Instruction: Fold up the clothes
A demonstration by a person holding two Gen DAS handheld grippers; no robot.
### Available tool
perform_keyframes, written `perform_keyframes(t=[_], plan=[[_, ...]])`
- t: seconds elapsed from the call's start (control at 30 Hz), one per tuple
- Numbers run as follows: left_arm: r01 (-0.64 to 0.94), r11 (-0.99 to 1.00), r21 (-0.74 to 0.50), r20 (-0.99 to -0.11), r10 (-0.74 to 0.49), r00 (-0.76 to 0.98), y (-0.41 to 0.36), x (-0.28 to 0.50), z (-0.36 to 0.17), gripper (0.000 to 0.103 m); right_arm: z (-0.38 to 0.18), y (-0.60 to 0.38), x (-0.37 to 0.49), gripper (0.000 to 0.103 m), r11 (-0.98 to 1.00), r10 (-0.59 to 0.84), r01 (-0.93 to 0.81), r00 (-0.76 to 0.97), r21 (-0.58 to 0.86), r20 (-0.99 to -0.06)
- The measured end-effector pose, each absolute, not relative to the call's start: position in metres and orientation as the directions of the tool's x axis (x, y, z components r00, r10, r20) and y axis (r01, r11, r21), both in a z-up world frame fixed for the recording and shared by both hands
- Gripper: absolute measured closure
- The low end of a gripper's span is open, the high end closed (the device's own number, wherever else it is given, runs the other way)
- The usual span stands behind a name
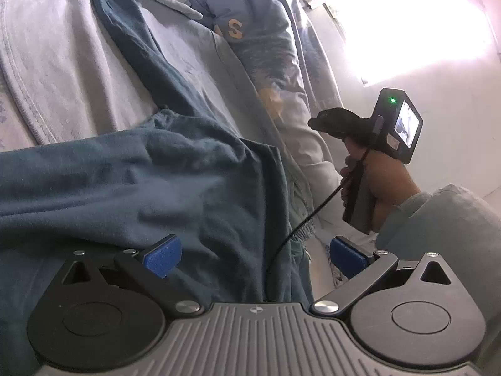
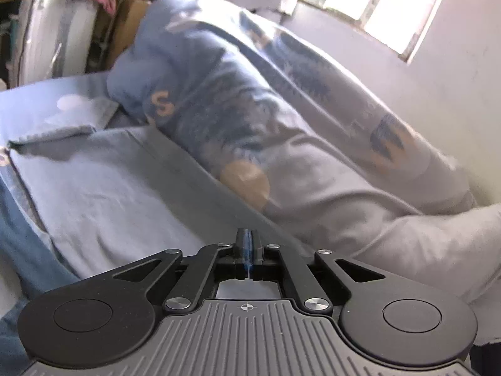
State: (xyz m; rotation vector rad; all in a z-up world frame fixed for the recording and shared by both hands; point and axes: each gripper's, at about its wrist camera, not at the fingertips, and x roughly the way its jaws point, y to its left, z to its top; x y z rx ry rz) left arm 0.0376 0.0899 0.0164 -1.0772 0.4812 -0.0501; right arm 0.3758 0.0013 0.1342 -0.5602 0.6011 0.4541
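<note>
A dark blue garment [image 1: 125,175] lies rumpled on the bed, one long part running up and away to the left. My left gripper [image 1: 255,258] hovers over its near edge, open, with nothing between its blue pads [image 1: 162,258]. A hand [image 1: 380,175] holds the right gripper's body [image 1: 369,125] over the bed's right side. In the right wrist view my right gripper [image 2: 249,246] is shut, pads pressed together, and no cloth shows between them. Ahead of it a pale grey-blue garment [image 2: 109,188] lies spread flat. The dark blue garment [image 2: 22,244] shows at the left edge.
A rolled patterned duvet [image 2: 266,109] with an orange letter S runs along the wall side of the bed. A bright window [image 2: 391,6] is above it. Boxes and stacked clutter [image 2: 47,31] stand beyond the bed's far end. A pale hemmed cloth [image 1: 56,69] lies at the left.
</note>
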Motion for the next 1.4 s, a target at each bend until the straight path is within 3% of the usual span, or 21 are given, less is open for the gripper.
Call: perform_keyframes(t=[0.07,0.1,0.13,0.27,0.3,0.37,0.43,0.57,0.7,0.77,0.87,1.03,1.13,1.27,1.4], plan=[[-0.197,0.476,-0.857,-0.355,-0.269,0.895,0.09,0.038,0.015,0.0,0.129,-0.006,0.384,0.073,0.779,0.208,-0.536,0.711,-0.326,-0.671],[-0.2,0.473,-0.858,-0.357,-0.269,0.894,0.09,0.039,0.015,0.0,0.122,-0.012,0.389,0.053,0.797,0.188,-0.522,0.694,-0.305,-0.695],[-0.203,0.47,-0.859,-0.359,-0.27,0.893,0.09,0.04,0.014,0.0,0.115,-0.017,0.393,0.04,0.814,0.169,-0.506,0.675,-0.284,-0.718],[-0.202,0.473,-0.857,-0.363,-0.278,0.889,0.089,0.041,0.013,0.0,0.073,-0.043,0.407,0.028,0.885,0.133,-0.437,0.568,-0.16,-0.813],[-0.203,0.475,-0.856,-0.365,-0.276,0.889,0.09,0.041,0.013,0.0,0.059,-0.046,0.409,0.027,0.892,0.142,-0.438,0.508,-0.113,-0.849],[-0.207,0.477,-0.854,-0.367,-0.273,0.889,0.091,0.042,0.012,0.0,0.04,-0.05,0.409,0.044,0.899,0.153,-0.435,0.434,-0.057,-0.888],[-0.213,0.475,-0.854,-0.373,-0.272,0.887,0.091,0.043,0.011,0.0,0.049,-0.047,0.401,0.08,0.888,0.137,-0.44,0.532,-0.134,-0.836],[-0.216,0.473,-0.854,-0.376,-0.276,0.884,0.091,0.043,0.01,0.0,0.07,-0.043,0.384,0.094,0.874,0.119,-0.404,0.716,-0.27,-0.688],[-0.21,0.475,-0.854,-0.372,-0.277,0.886,0.09,0.041,0.01,0.0,0.096,-0.051,0.372,0.093,0.909,0.099,-0.279,0.866,-0.311,-0.489],[-0.211,0.475,-0.855,-0.373,-0.278,0.885,0.091,0.041,0.01,0.0,0.098,-0.051,0.373,0.093,0.911,0.092,-0.269,0.87,-0.312,-0.484],[-0.211,0.475,-0.854,-0.373,-0.279,0.885,0.091,0.041,0.011,0.0,0.098,-0.055,0.387,0.085,0.92,0.09,-0.284,0.824,-0.271,-0.559],[-0.211,0.475,-0.854,-0.373,-0.277,0.885,0.093,0.04,0.012,0.0,0.102,-0.089,0.402,0.037,0.979,0.095,-0.18,0.808,-0.091,-0.582],[-0.211,0.478,-0.853,-0.374,-0.278,0.885,0.092,0.039,0.013,0.0,0.103,-0.113,0.409,0.017,0.992,0.114,-0.126,0.785,0.024,-0.609],[-0.202,0.492,-0.847,-0.371,-0.274,0.887,0.091,0.038,0.014,0.0,0.106,-0.146,0.425,0.013,0.971,0.217,-0.085,0.697,0.222,-0.684],[-0.206,0.489,-0.848,-0.373,-0.272,0.887,0.09,0.039,0.013,0.0,0.117,-0.15,0.421,0.003,0.986,0.161,-0.147,0.702,0.08,-0.694]])
